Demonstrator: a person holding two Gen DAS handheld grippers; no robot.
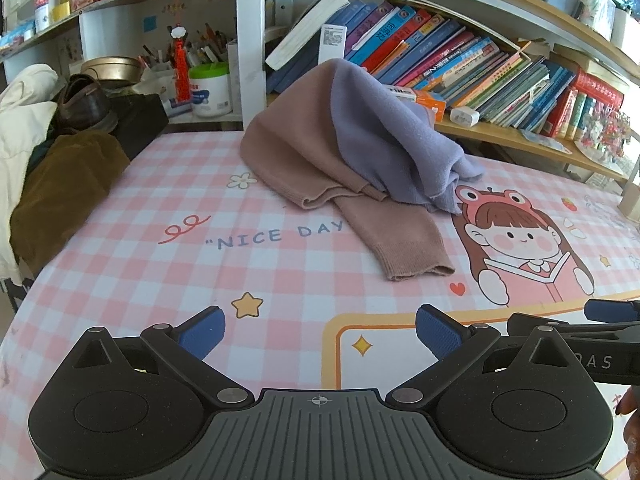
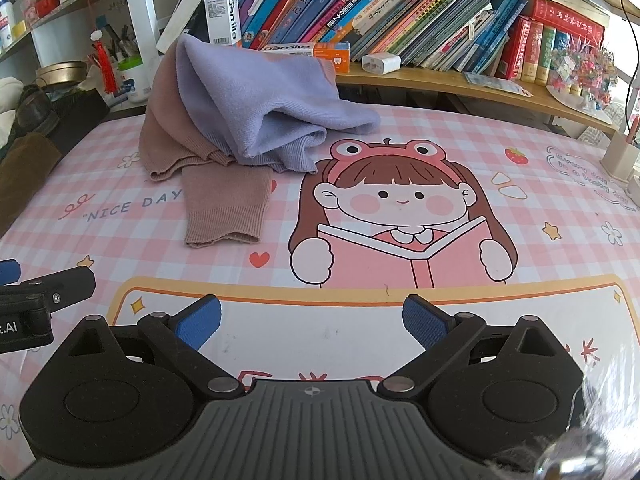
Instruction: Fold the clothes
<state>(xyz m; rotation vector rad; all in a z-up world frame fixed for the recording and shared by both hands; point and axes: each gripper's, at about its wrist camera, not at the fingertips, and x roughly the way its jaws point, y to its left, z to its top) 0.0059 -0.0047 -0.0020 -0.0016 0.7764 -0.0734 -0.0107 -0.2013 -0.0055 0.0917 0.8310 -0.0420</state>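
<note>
A heap of knitwear lies at the far side of the desk: a dusty-pink sweater (image 1: 304, 148) (image 2: 168, 120) with one sleeve (image 1: 400, 240) (image 2: 224, 208) stretched toward me, and a lavender knit (image 1: 384, 136) (image 2: 256, 96) draped over it. My left gripper (image 1: 320, 332) is open and holds nothing, low over the near edge, well short of the sleeve cuff. My right gripper (image 2: 312, 320) is also open with nothing in it, right of the heap. Each gripper shows at the edge of the other's view.
A pink checked desk mat (image 1: 160, 256) (image 2: 540, 152) with a cartoon girl covers the desk. Bookshelves with leaning books (image 1: 480, 64) (image 2: 400, 12) stand behind the heap. A brown garment (image 1: 64, 184) and a shoe (image 1: 84, 100) lie at the left. A pen holder (image 2: 620, 156) stands at the right.
</note>
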